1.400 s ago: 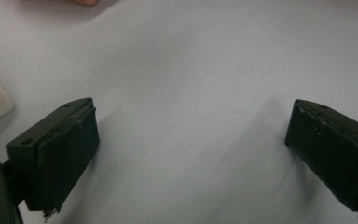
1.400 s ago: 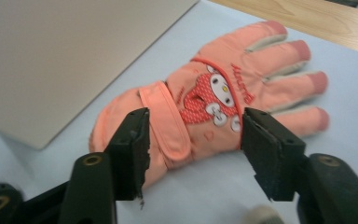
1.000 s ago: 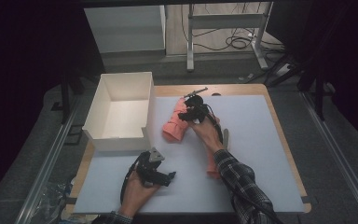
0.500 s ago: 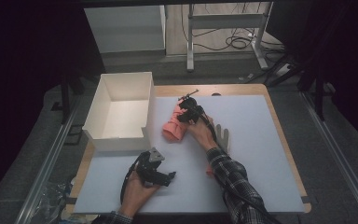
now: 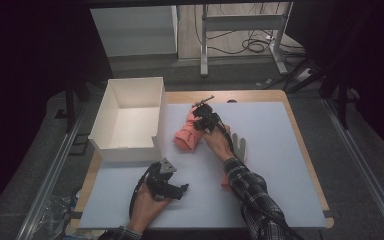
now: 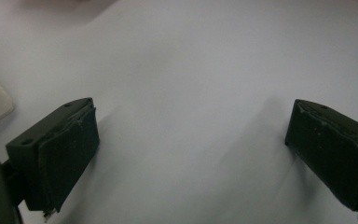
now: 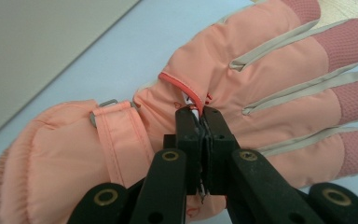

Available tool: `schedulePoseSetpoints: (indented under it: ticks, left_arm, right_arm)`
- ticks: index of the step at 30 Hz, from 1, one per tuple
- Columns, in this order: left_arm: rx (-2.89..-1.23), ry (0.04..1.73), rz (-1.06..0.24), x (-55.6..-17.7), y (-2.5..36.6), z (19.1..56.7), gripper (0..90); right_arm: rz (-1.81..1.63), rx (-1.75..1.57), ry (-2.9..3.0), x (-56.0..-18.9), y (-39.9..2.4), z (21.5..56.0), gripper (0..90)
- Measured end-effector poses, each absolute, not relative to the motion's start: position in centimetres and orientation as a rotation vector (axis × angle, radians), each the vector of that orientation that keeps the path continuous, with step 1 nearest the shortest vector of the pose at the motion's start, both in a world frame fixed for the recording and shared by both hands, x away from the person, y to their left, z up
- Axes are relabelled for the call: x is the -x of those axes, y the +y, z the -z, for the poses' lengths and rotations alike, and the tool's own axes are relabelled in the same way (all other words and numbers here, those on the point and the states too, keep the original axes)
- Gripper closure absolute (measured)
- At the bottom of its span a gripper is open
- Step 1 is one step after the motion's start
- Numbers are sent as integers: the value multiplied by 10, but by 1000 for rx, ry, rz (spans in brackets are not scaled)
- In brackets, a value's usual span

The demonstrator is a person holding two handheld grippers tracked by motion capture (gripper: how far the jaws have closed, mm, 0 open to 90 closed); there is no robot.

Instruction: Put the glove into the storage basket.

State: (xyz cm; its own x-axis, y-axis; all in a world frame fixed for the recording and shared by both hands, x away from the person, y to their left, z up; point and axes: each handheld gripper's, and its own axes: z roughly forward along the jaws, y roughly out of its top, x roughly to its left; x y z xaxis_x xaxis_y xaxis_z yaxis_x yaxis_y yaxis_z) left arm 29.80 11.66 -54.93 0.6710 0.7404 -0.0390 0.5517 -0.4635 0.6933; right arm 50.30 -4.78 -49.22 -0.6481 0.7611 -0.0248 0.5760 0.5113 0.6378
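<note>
A salmon-pink winter glove (image 5: 186, 139) lies flat on the pale mat, just right of the white box. In the right gripper view the glove (image 7: 270, 84) shows its grey-trimmed fingers and wrist strap. My right gripper (image 5: 200, 122) points down on its back; its jaws have just been closing and now my right gripper (image 7: 200, 114) is shut on a fold of the fabric beside a red seam. My left gripper (image 5: 177, 190) rests near the table's front, left of centre. In its own view my left gripper (image 6: 191, 140) stands open over bare mat.
An open white box (image 5: 130, 149) stands at the mat's left back. A second glove (image 5: 238, 146) lies partly under the right forearm, its grey fingers showing. Wooden table edge (image 5: 300, 130) borders the mat; a metal frame and cables lie beyond.
The right gripper's jaws have closed onto the pink glove, and the right hand shifted slightly over it. The left hand and its gripper stayed where they were.
</note>
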Motion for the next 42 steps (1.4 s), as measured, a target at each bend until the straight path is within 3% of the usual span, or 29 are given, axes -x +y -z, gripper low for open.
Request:
schedulePoseSetpoints:
  ticks: [22,42]
  left_arm:
    - [-2191,989,-352,-298,117,549,26]
    - [-2190,990,-355,-298,117,549,26]
  right_arm:
    - [-1031,-932,2570,-468,-67,441,862]
    - [-1090,-789,2630,-421,-131,395,862]
